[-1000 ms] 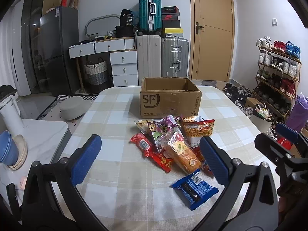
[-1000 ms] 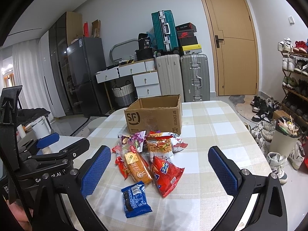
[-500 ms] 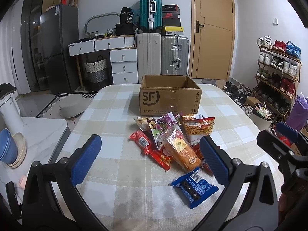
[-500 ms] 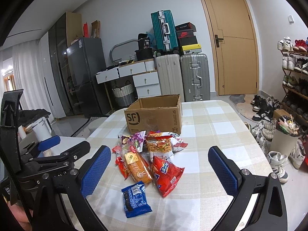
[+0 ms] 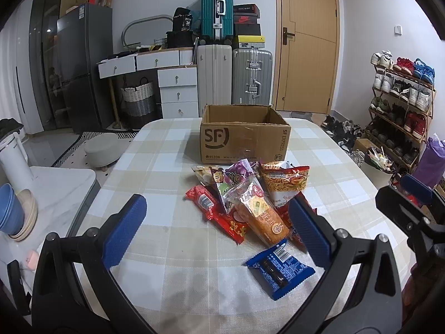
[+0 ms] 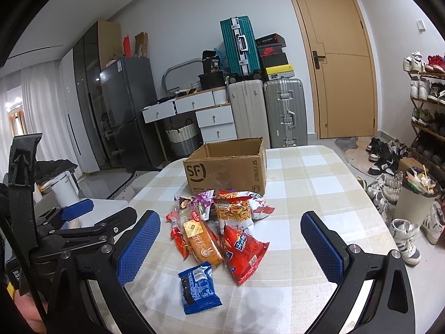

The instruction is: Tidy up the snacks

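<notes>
Left wrist view: one cardboard box (image 5: 244, 136) at 12 o'clock
Snack packets: about eight, one blue packet (image 5: 279, 272) nearest
Left gripper (image 5: 217, 233): spread wide, holding nothing
Right gripper (image 6: 230, 245): spread wide, holding nothing

Stacked suitcases (image 5: 217, 8), wooden door (image 5: 307, 41), shoe rack (image 5: 400, 105), fridge (image 5: 80, 64), perhaps a stool (image 5: 101, 149).

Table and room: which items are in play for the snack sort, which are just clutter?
In play: snack pile, blue packet, cardboard box, both open and empty: left gripper, right gripper.
Clutter: suitcases, shoe rack, fridge, bowls.
</notes>
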`<state>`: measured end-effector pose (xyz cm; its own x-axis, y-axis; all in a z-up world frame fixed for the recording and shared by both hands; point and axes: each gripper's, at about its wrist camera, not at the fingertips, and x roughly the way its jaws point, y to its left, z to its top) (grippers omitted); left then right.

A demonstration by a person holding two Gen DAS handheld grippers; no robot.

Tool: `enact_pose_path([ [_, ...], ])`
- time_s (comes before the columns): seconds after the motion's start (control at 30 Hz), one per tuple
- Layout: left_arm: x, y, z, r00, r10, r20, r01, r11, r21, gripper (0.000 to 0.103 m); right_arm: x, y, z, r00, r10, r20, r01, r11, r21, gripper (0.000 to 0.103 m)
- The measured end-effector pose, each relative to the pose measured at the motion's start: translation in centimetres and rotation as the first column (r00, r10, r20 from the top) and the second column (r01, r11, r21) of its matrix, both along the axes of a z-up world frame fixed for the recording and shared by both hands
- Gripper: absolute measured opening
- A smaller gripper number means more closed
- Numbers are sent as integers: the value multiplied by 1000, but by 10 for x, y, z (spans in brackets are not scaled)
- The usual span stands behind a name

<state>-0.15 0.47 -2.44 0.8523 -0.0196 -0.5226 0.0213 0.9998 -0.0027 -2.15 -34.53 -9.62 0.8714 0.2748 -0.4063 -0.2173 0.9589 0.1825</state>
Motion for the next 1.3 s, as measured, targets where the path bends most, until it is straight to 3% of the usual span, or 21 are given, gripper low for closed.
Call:
enact_pose_path([
  [0.17,5,-3,-8,999,-27,-33,27,1000,-12,102,-1,-1,-2,1000,-7,-3,7,1000,6,103],
  [0.33,18,-6,-31,988,-89,-124,82,995,-62,102,4,-9,-6,1000,-22,-22,22,1000,8,103],
  [0.57,37,-30,-77,941,-200,-272,177,978,-109,102,16,-29,-20,996,-60,-64,61,998,14,103],
  [0.67,50,-39,-98,915,-217,-339,177,974,-144,101,22,-36,-28,994,-70,-86,72,997,23,103],
  [0.77,62,-48,-117,887,-236,-396,181,968,-172,92,28,-41,-37,992,-72,-106,75,997,28,103],
  [0.93,70,-64,-141,858,-301,-416,226,949,-222,77,37,-46,-50,988,-67,-137,72,997,33,103],
  [0.97,69,-69,-142,862,-299,-409,236,951,-200,63,39,-45,-53,988,-64,-143,70,997,33,103],
  [1.03,69,-77,-145,854,-321,-409,268,946,-182,58,44,-45,-58,985,-61,-162,67,997,29,103],
  [1.1,69,-82,-149,840,-366,-401,302,929,-216,40,50,-44,-62,982,-46,-183,52,998,31,103],
  [1.3,69,-90,-152,818,-435,-376,362,898,-251,35,74,-30,-71,969,50,-241,-48,999,12,103],
])
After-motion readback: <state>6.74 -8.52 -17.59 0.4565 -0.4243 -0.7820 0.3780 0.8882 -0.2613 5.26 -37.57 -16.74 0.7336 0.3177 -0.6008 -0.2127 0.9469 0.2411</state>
